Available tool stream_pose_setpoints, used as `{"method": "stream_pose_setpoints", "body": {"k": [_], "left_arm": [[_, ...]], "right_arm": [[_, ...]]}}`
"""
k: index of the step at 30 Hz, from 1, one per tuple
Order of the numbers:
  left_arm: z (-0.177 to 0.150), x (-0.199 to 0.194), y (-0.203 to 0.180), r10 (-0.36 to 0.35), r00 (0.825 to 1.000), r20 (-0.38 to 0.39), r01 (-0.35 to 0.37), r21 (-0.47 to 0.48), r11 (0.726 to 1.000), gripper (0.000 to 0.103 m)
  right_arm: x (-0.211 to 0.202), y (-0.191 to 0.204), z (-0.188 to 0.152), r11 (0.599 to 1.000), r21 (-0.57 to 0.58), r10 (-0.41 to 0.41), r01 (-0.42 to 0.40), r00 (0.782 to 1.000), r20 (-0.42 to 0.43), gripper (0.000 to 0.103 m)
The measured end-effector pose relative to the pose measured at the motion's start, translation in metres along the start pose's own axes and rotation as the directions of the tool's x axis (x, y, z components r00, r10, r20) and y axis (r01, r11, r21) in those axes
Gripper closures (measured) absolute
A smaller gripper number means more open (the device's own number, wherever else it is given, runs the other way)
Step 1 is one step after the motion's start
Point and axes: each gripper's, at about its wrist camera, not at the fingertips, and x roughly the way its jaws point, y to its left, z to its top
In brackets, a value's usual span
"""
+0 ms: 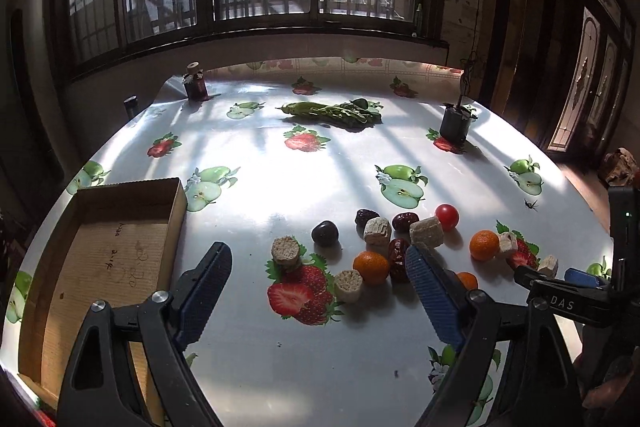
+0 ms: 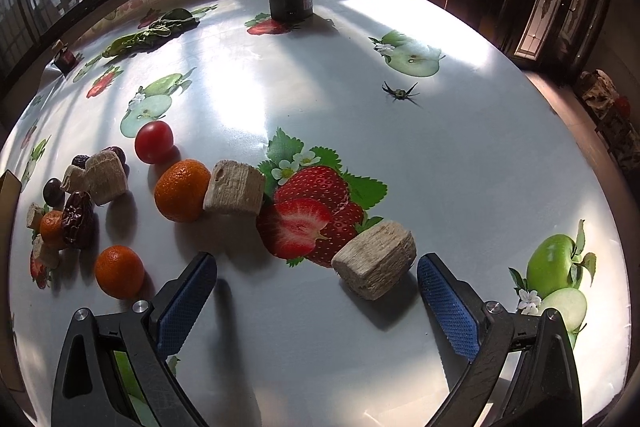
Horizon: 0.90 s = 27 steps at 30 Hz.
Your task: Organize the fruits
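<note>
Fruits and beige snack blocks lie scattered on a fruit-print tablecloth. In the left wrist view I see a red cherry tomato [image 1: 447, 216], a dark plum [image 1: 325, 233], red dates [image 1: 405, 221], small oranges [image 1: 371, 267] and a beige block [image 1: 285, 252]. An empty cardboard box [image 1: 105, 255] sits at the left. My left gripper [image 1: 318, 267] is open above the table, empty. My right gripper [image 2: 316, 275] is open and empty; a beige block [image 2: 375, 263] lies just inside its right finger. Oranges [image 2: 182, 189] and the tomato [image 2: 153, 141] lie to its left.
Green peppers [image 1: 332, 111] lie at the far middle of the table. A dark can [image 1: 454, 123] stands far right, a small bottle [image 1: 195, 83] far left. A spider-like insect [image 2: 400, 93] sits on the cloth. The table edge curves off to the right.
</note>
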Motion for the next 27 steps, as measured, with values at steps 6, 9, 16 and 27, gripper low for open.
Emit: {"method": "stream_pose_setpoints", "body": {"k": [6, 9, 16, 27], "left_arm": [[0.003, -0.037, 0.031, 0.126, 0.983, 0.131, -0.119, -0.054, 0.991, 0.014], [-0.002, -0.038, 0.032, 0.115, 0.988, 0.106, -0.113, -0.027, 0.993, 0.014], [-0.017, -0.036, 0.039, 0.115, 0.993, 0.039, -0.115, -0.006, 0.993, 0.014], [-0.025, -0.027, 0.053, 0.061, 0.998, -0.025, -0.062, -0.041, 0.997, 0.014]], "right_arm": [[-0.098, 0.008, -0.034, 0.999, 0.034, -0.03, 0.02, 0.946, 0.323, 0.002], [-0.122, 0.022, -0.048, 0.999, 0.012, -0.046, 0.045, 0.902, 0.429, 0.001], [-0.123, 0.041, -0.056, 0.998, -0.057, -0.002, 0.026, 0.922, 0.387, 0.001], [-0.112, 0.058, -0.065, 0.998, -0.065, 0.019, 0.001, 0.955, 0.295, 0.001]]}}
